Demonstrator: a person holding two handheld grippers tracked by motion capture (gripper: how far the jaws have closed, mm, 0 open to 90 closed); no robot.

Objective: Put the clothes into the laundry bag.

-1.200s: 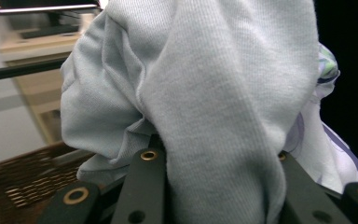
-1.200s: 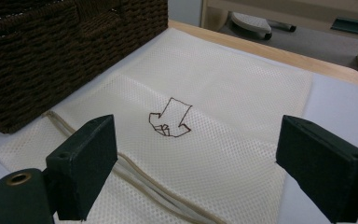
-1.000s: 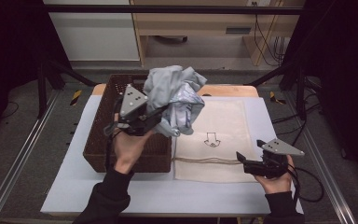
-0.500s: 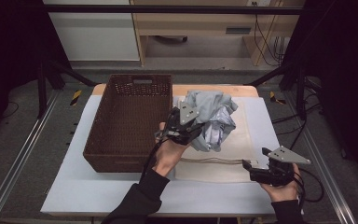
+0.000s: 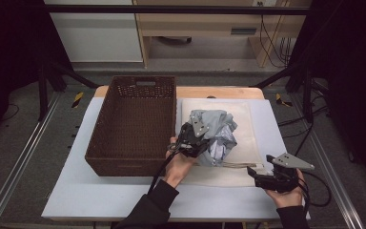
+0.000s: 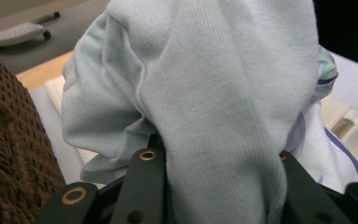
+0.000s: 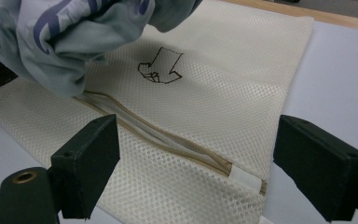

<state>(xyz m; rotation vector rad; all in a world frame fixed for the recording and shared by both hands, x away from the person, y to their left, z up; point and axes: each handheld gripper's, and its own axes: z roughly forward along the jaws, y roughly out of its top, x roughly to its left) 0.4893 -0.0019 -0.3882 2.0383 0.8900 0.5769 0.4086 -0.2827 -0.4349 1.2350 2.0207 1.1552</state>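
A pale table (image 5: 100, 200) is seen from above, a dark floor around it. A brown basket (image 5: 133, 124) stands at centre left of the high view. A cream mesh bag (image 5: 250, 138) lies flat beside it, its zip (image 7: 168, 140) partly parted. A bunched grey garment (image 5: 217, 136) is pinched in the left gripper (image 5: 190, 138) at frame centre and rests on the bag. In the left gripper view the cloth (image 6: 205, 93) is clamped between both jaws. The right gripper (image 5: 267, 179), at lower right, is spread wide and empty, just by the bag's near corner.
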